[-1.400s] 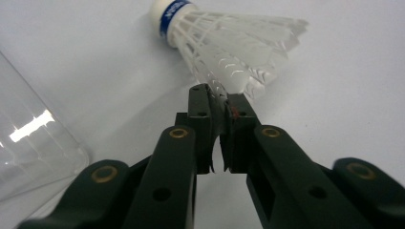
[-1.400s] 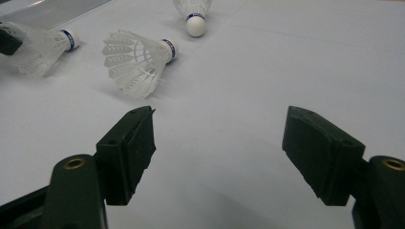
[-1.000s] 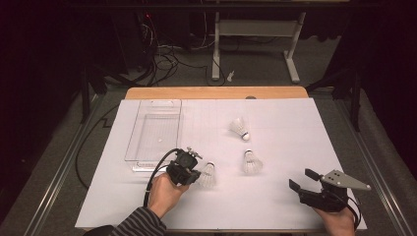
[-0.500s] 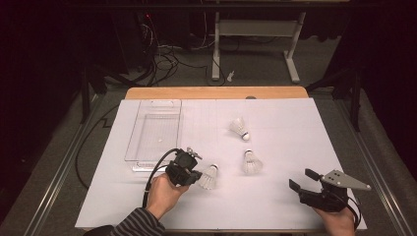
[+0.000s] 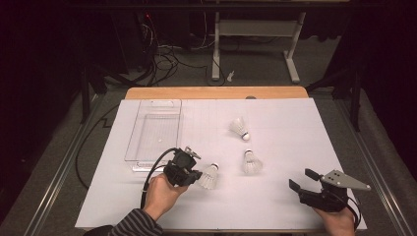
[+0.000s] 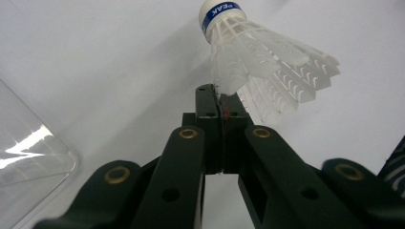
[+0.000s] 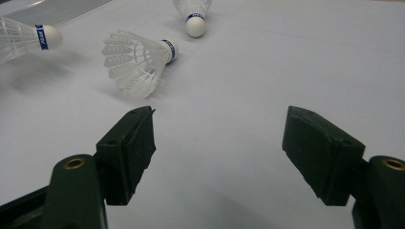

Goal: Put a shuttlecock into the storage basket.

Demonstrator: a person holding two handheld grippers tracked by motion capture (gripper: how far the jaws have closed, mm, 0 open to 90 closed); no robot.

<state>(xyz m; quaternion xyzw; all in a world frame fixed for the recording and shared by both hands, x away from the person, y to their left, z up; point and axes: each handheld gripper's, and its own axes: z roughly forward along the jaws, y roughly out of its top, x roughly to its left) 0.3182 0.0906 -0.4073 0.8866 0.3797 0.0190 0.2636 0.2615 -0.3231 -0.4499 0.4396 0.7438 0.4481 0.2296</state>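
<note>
The left gripper (image 6: 220,98) pinches a shuttlecock (image 6: 260,67) by its skirt edge, while the right gripper (image 7: 219,143) rests spread wide.

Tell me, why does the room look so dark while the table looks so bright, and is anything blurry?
High view: the white table sheet is lit from above and the surroundings stay dark. Left gripper view: glare streaks the clear tray, and the held shuttlecock is sharp. Right gripper view: the black jaws at the bottom look soft, and the shuttlecock at the left edge is blurred.

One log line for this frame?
left gripper: shut on shuttlecock skirt | right gripper: open, idle | tray: empty | two shuttlecocks loose
</note>
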